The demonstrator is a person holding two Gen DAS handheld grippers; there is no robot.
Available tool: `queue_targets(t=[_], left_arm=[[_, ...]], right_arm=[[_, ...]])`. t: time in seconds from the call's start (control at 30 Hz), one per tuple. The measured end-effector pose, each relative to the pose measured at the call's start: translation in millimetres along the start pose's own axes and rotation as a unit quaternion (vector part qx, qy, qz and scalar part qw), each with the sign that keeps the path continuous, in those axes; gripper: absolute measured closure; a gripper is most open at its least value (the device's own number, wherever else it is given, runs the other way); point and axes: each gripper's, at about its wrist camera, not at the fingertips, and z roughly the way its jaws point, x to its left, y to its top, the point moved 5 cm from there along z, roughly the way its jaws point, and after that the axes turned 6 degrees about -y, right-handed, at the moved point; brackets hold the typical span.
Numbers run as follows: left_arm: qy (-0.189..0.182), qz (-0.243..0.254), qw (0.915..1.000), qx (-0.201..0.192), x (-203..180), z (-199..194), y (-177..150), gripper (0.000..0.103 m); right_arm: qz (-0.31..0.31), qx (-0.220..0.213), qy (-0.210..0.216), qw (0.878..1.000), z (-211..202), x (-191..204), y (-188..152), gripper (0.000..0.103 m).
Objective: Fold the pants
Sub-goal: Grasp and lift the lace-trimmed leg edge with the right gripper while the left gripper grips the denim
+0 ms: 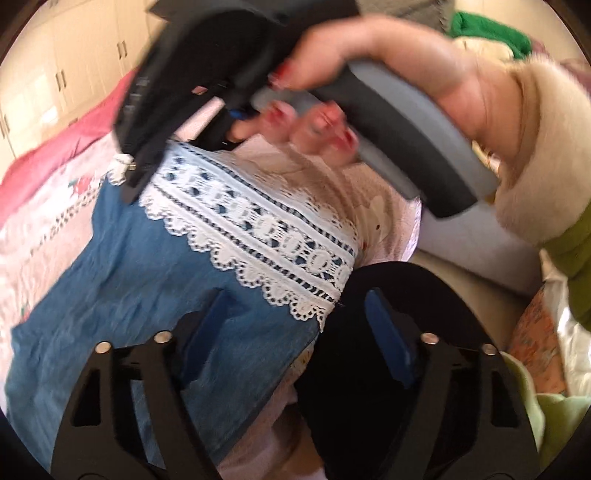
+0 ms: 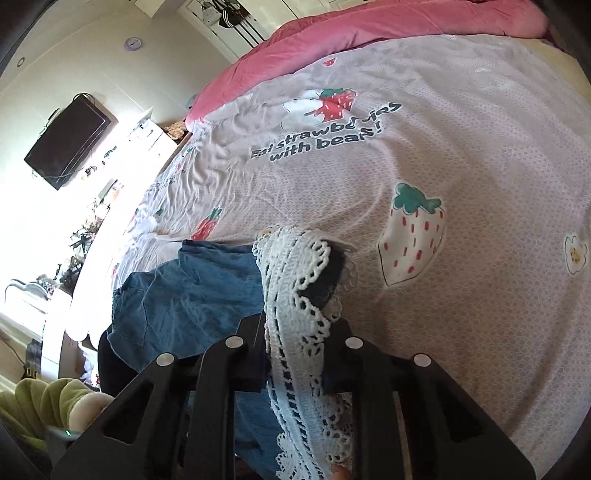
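Blue denim pants [image 1: 129,295] with a wide white lace hem [image 1: 258,236] lie on the bed. In the left wrist view my left gripper [image 1: 295,328] hovers over the hem's near corner. Its blue pads [image 1: 386,332] stand apart, with denim and lace below the gap and nothing pressed. A hand holds my right gripper [image 1: 129,177] at the hem's far corner. In the right wrist view the right gripper [image 2: 299,295] is shut on the bunched lace hem [image 2: 295,332], which drapes over one fingertip. The denim [image 2: 192,291] trails off to the left.
The bedsheet [image 2: 443,147] is pale pink with strawberry prints, and a pink duvet [image 2: 369,22] lies along its far side. A wall television [image 2: 66,144] and cluttered furniture stand beyond the bed. Green clothing [image 1: 491,33] lies behind the hand. Something black [image 1: 369,387] sits under my left gripper.
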Motion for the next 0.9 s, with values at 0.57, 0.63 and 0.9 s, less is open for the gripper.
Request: queue_targets(t=[0.57,0.63,0.9], left_arm=[[0.077,0.048,0.9958,-0.009,-8,9,-3,0.088],[0.053,0.020,0.9981,-0.022,-1,-3,-2,0.092],[-0.040,-0.103,0.9913,-0.071,33,-47,-5,0.096]], right_arm=[[0.021,0.018,-0.012,1.000,9,-12,6,0.085],[0.024,0.015,-0.013,1.000,7,-9,6,0.085],[0.022,0.003,-0.012,1.000,3,21,12,0.085]])
